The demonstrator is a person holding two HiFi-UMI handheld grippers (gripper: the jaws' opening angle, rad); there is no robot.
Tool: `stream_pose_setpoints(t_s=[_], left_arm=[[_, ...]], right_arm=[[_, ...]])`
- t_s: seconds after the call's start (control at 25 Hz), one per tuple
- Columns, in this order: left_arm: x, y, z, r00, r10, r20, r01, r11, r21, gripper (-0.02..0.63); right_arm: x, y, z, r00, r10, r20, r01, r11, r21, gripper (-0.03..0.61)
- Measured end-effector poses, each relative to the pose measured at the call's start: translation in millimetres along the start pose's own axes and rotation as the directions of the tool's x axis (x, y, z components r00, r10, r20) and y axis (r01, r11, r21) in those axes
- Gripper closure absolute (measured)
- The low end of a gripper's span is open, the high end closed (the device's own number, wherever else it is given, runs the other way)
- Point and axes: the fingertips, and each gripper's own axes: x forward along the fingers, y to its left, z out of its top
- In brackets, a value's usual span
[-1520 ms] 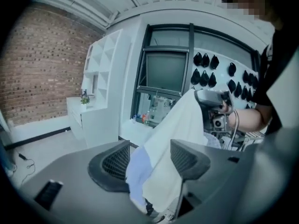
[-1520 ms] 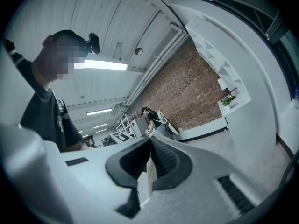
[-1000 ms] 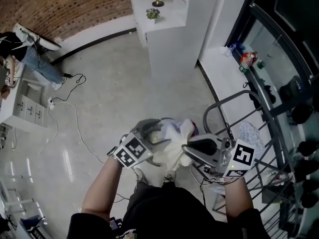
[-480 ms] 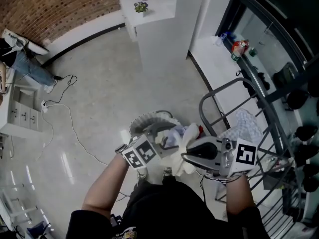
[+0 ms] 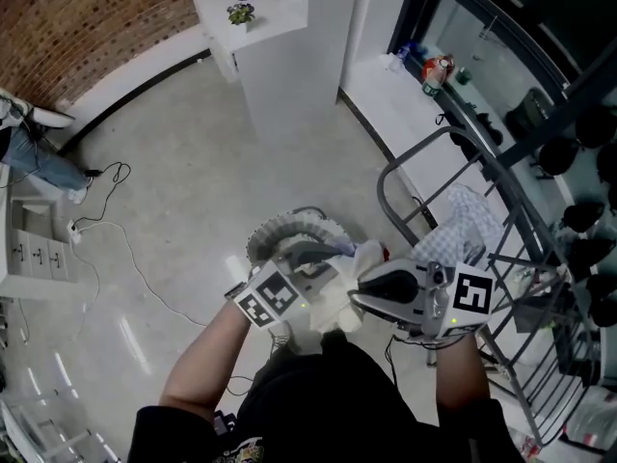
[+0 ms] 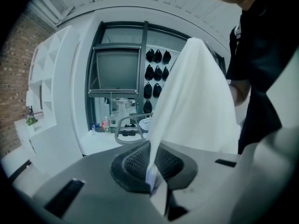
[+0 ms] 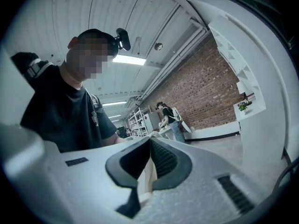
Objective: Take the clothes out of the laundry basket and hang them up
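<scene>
left gripper (image 6: 152, 171): the jaws have just been closing and now pinch a corner of the white garment (image 6: 196, 101). The cloth rises from between the pads like a tent.
right gripper (image 7: 148, 169): clenched on a thin pale fold of the same garment (only its edge shows between the pads).
white garment: bunched between the two grippers in front of the person's waist and held off the floor. In the head view it hangs just over the near side of the laundry basket (image 5: 273, 231).
laundry basket: round with a pale rim, standing on the grey floor (image 5: 183, 162) just beyond the left gripper. It is partly hidden by that gripper and the cloth.
drying rack (image 5: 415, 157): a grey tube frame on the right, near the right gripper.
checked cloth (image 5: 465, 222): draped over the rack's rails, apart from both grippers.
farther out: a white cabinet (image 5: 289, 56) stands beyond the basket with a small plant (image 5: 237, 13) on top. A thin cable (image 5: 116, 251) trails across the floor at left.
</scene>
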Motion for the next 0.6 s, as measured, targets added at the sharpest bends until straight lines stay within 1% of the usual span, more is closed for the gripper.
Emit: stream_pose_setpoints(t_s=[0.08,0.16,0.24,0.32,0.4,0.48,0.6], left_arm=[[-10,13,0,0.999,0.044,0.028,-0.043,0.997,-0.060,0.600],[-27,32,1,0.991,0.113,0.069,-0.102,0.983,-0.150,0.601],[-47,51,4,0.976,0.188,0.106,-0.158,0.958,-0.241,0.601],[-66,66,9,0.961,0.244,0.129,-0.194,0.929,-0.314,0.603],[-85,79,18,0.944,0.288,0.160,-0.215,0.908,-0.360,0.603],[-102,90,29,0.924,0.326,0.199,-0.230,0.892,-0.390,0.603],[-123,99,52,0.898,0.355,0.260,-0.229,0.881,-0.413,0.603]], right_arm=[[1,-7,-3,0.999,-0.053,-0.009,0.053,0.999,0.004,0.566],[1,-14,-7,0.994,-0.105,-0.014,0.105,0.994,0.012,0.565],[1,-20,-13,0.988,-0.152,-0.011,0.152,0.988,0.025,0.565],[5,-23,-22,0.982,-0.186,-0.015,0.186,0.982,0.042,0.565],[12,-26,-33,0.977,-0.211,-0.028,0.212,0.976,0.056,0.565],[19,-28,-43,0.971,-0.235,-0.042,0.237,0.969,0.071,0.565],[28,-31,-54,0.964,-0.259,-0.051,0.263,0.961,0.090,0.565]])
